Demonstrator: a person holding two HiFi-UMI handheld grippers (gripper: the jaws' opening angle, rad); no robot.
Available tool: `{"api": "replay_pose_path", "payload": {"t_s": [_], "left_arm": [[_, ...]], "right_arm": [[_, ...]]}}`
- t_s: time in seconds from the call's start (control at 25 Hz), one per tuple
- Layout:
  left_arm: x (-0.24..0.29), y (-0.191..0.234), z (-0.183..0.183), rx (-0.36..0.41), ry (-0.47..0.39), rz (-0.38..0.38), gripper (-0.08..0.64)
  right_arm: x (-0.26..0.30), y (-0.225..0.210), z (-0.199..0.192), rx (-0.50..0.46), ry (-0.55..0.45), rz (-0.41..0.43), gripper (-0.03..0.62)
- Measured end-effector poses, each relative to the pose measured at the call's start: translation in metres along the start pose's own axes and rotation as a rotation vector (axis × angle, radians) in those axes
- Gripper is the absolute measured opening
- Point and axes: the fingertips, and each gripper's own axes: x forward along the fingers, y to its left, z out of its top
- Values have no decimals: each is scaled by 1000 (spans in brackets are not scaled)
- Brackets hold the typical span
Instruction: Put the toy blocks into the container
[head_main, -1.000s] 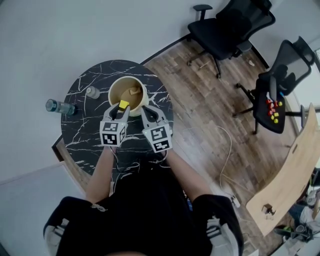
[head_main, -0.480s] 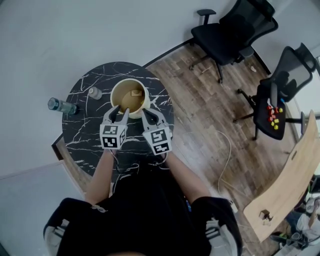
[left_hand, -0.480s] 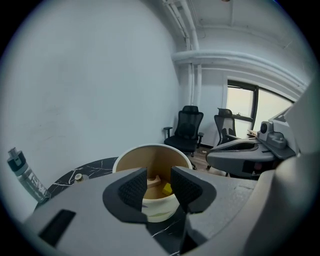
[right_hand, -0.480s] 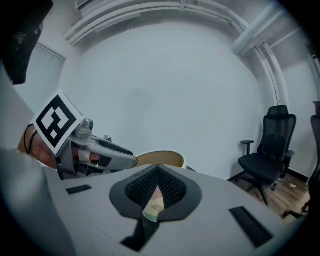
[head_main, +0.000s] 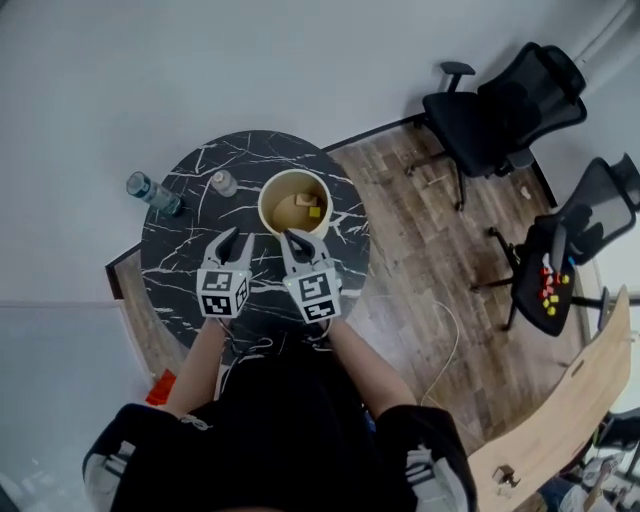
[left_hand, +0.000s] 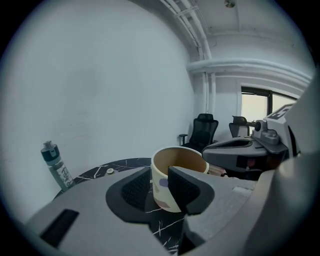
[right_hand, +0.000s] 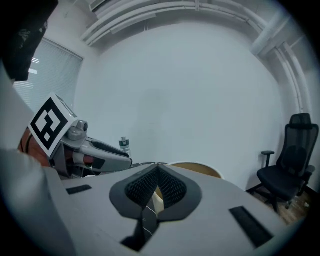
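Observation:
The cream container (head_main: 270, 198) stands at the back right of the round black marble table (head_main: 180, 260). A yellow block (head_main: 314, 211) and a wooden block (head_main: 301, 201) lie inside it. My left gripper (head_main: 232, 238) hovers just in front of the container's left side. Its jaws are closing with nothing between them; the container (left_hand: 186, 162) shows through the gap in the left gripper view (left_hand: 159, 187). My right gripper (head_main: 300, 240) sits in front of the container's right side. It is shut and empty, and its pads meet at the tips (right_hand: 157, 172).
A water bottle (head_main: 152, 193) and a small jar (head_main: 222, 183) stand at the table's back left. Two black office chairs (head_main: 500, 100) (head_main: 575, 240) stand on the wooden floor to the right. A wooden board (head_main: 570, 400) lies at the lower right.
The yellow block that my left gripper held over the container now lies inside it. The left gripper has drawn back toward me with empty jaws. The right gripper stays alongside.

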Motion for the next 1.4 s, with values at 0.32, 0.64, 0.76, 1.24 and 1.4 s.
{"api": "replay_pose_path", "payload": {"t_s": [0.32, 0.64, 0.76, 1.24, 1.4], "left_arm": [[-54, 55, -13, -73, -58, 107, 2], [-116, 103, 8, -129, -181, 263, 0], [-138, 112, 19, -138, -233, 312, 0], [-178, 97, 57, -94, -335, 352, 0], [-179, 88, 65, -95, -352, 341, 0]], "right_arm": [[26, 56, 31, -100, -24, 115, -3], [31, 92, 64, -155, -68, 153, -3], [26, 98, 85, -164, -111, 152, -3], [-3, 111, 139, -177, -192, 154, -3], [-9, 107, 143, -175, -200, 139, -3]]}}
